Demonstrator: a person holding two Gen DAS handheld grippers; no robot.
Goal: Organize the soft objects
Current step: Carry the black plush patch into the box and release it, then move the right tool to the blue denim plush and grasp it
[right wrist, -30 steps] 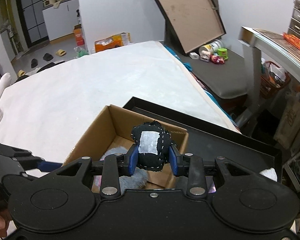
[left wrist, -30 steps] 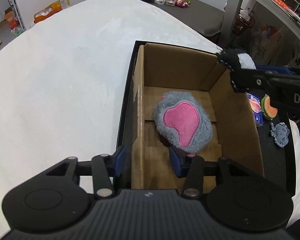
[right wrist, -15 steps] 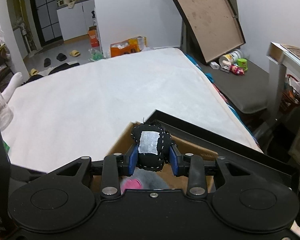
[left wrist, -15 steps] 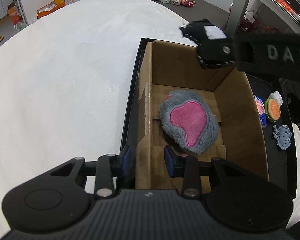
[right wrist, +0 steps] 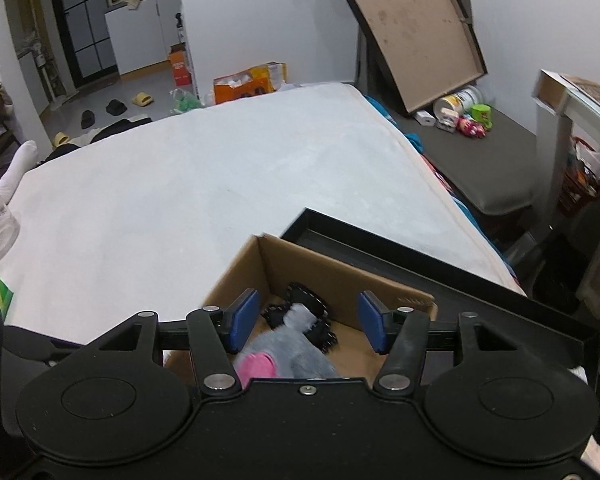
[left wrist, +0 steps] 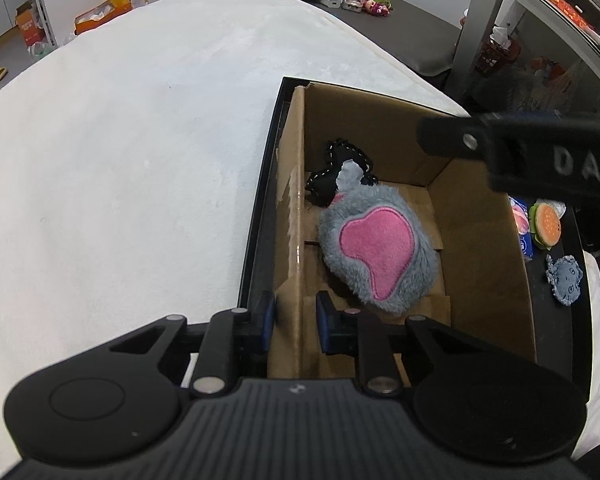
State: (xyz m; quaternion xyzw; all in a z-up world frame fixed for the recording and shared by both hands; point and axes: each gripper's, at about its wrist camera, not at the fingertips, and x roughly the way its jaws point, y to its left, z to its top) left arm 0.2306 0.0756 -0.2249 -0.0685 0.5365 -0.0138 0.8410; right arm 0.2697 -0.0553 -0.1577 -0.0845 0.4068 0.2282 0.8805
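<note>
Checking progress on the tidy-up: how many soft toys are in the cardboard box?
2: the grey-and-pink plush mid-floor of the cardboard box; the black stitched toy behind it, partly covered. More may be hidden underneath.

Open brown cardboard box (left wrist: 480, 240) standing in a shallow black tray (left wrist: 260, 208) on a white padded tabletop (left wrist: 140, 160).

Inside the box, a grey furry plush with a pink patch (left wrist: 380, 248) lies on the floor near the box's left wall; a black stitched fabric toy with a white patch (left wrist: 340, 172) lies behind it, in the box's far left corner, touching it. Right of the box, on the tray, lie a burger-shaped toy (left wrist: 546, 226) and, nearer than it, a small blue fabric piece (left wrist: 564, 278). The box's left wall stands between the left gripper's (left wrist: 296, 320) fingers.
</note>
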